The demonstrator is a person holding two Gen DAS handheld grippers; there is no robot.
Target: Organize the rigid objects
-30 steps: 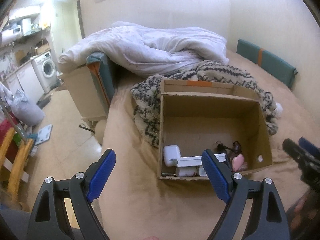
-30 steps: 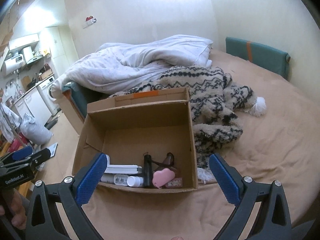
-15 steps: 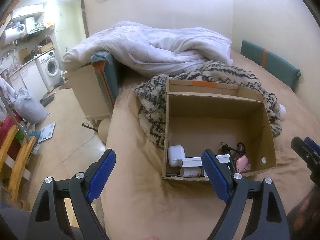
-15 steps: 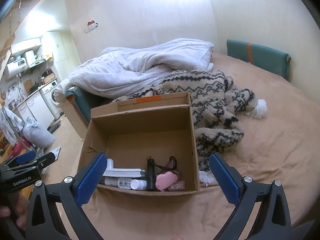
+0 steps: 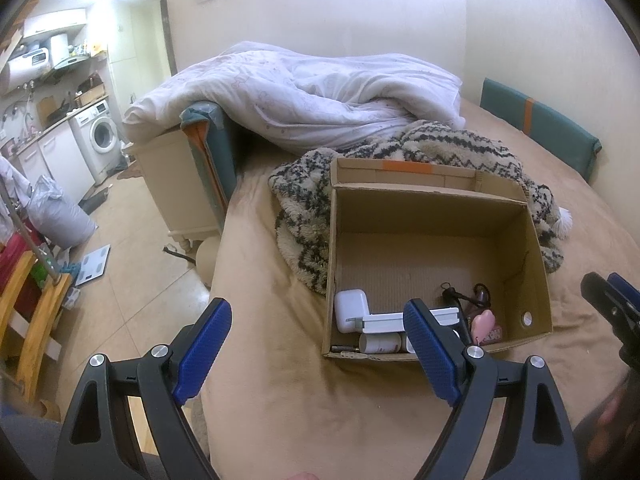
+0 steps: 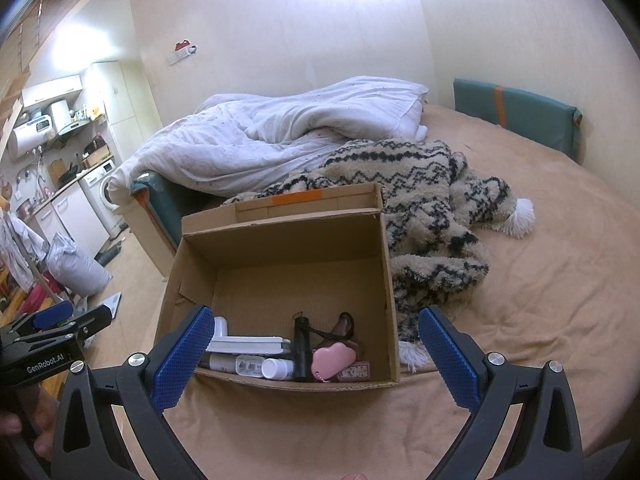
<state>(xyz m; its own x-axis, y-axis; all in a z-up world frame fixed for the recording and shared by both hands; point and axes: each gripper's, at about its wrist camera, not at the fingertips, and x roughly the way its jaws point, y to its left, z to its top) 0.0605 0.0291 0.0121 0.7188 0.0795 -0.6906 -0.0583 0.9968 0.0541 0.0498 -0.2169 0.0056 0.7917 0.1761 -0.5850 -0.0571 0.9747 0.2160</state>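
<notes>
Nothing has moved: cardboard box [image 6: 280, 256] lies ahead of both empty, wide-apart grippers [image 5: 318, 346] [image 6: 316, 354].

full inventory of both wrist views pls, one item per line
cardboard box: 1, brown, open, on the bed
small items in box: several, white, black, pink, along its near wall
patterned blanket: 1, cream and black, behind and right of box
duvet: 1, white, bunched at far end of bed
bed cover: 1, tan
cushion: 1, teal, against the wall
washing machine: 1, white, far left
left gripper: blue pads, open, empty
right gripper: blue pads, open, empty
</notes>
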